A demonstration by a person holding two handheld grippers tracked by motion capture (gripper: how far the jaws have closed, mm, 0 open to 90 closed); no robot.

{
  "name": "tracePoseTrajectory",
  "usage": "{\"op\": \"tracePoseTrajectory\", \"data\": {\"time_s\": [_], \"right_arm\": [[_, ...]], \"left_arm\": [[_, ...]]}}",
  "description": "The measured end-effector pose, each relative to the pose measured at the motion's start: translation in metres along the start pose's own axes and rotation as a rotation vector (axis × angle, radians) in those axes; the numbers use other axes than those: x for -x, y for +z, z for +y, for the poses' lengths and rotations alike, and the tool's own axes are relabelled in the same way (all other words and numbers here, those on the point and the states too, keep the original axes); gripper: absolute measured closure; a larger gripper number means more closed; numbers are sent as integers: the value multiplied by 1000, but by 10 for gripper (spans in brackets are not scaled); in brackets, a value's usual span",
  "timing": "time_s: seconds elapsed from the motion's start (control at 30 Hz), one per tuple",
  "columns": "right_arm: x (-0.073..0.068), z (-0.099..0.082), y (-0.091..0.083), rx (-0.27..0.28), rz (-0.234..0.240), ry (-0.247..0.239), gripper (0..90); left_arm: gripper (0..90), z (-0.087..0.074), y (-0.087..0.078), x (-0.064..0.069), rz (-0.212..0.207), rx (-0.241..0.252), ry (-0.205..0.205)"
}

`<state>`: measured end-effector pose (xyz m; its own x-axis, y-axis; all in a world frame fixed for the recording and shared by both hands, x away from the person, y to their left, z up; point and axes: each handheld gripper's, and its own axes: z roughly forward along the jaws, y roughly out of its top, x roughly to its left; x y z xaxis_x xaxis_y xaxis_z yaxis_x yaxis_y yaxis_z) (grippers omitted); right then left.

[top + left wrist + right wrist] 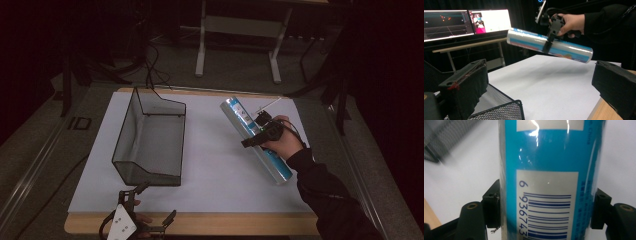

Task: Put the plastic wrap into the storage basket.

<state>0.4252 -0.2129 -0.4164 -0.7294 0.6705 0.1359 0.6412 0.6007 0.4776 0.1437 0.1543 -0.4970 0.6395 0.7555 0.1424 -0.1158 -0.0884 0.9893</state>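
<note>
From where I stand, the right gripper (256, 136) is clenched across a long blue-and-white roll (255, 140), gripping it near the middle and holding it up off the white tabletop (215, 170) on the right side, well apart from the black mesh basket (150, 137) at the left. The roll's wrap looks glossy and the jaws bite only a narrow band, so I'd judge it could twist or slide through the grip if swung quickly, and either long end could knock the basket's rim on the way in. The left gripper (147, 207) waits at the near edge with its jaws spread, holding nothing. The right gripper view shows the barcode label and both jaws pressed on the roll's sides; the left gripper view shows the roll tilted in mid-air, with monitors (466, 22) behind.
</note>
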Motion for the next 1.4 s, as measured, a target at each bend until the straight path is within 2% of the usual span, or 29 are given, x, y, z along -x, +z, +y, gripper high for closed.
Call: {"op": "tracePoseTrajectory", "data": {"time_s": [0.1, 0.13, 0.17, 0.23, 0.27, 0.33, 0.37, 0.43, 0.47, 0.53, 0.57, 0.73, 0.87, 1.03, 1.13, 1.17, 1.33, 1.37, 1.4], "right_arm": [[-6, 8, -7, 52, 0, 16, 318], [-6, 8, -7, 52, 0, 16, 318], [-12, 17, -12, 94, 21, 32, 318], [-14, 21, -14, 98, 23, 40, 318], [-19, 27, -17, 128, 25, 52, 318], [-22, 31, -18, 140, 34, 61, 318], [-26, 36, -21, 173, 30, 66, 318], [-29, 41, -23, 205, 32, 71, 318], [-33, 47, -25, 251, 42, 97, 318], [-36, 53, -26, 291, 61, 125, 318], [-36, 53, -26, 291, 61, 125, 318], [-42, 72, -26, 366, 102, 225, 318], [-46, 81, -27, 390, 110, 246, 318], [-54, 96, -26, 434, 108, 285, 318], [-60, 104, -26, 466, 109, 311, 318], [-63, 109, -26, 487, 120, 329, 318], [-68, 117, -25, 517, 141, 357, 318], [-75, 125, -22, 542, 147, 371, 318], [-75, 125, -22, 542, 147, 371, 318]], "left_arm": [[12, 0, 0, 0, 1, 3, 0], [12, 0, 0, 0, 1, 3, 0], [12, 0, 0, 0, 1, 1, 0], [12, 0, 0, 0, 1, 0, 0], [12, 0, 0, 0, 1, -1, 0], [12, 0, 1, 0, 1, 1, 3], [12, 0, 0, 0, 0, 1, 3], [12, 0, 0, 0, 1, 0, 6], [12, 0, 0, 0, 3, 2, 8], [12, 0, 0, 0, 11, 9, 10], [12, 0, 0, 0, 9, 11, 7], [12, 0, 1, -1, -4, 8, 11], [12, 1, 2, 1, -13, 9, 2], [12, 1, 3, 4, -21, 0, 23], [12, 1, 2, 2, -23, 5, 9], [12, 1, 2, 2, -22, 10, 4], [22, 1, 3, 3, -11, 8, 10], [22, 1, 3, 3, -12, 8, 14], [22, 1, 2, 3, -7, 9, 14]]}}
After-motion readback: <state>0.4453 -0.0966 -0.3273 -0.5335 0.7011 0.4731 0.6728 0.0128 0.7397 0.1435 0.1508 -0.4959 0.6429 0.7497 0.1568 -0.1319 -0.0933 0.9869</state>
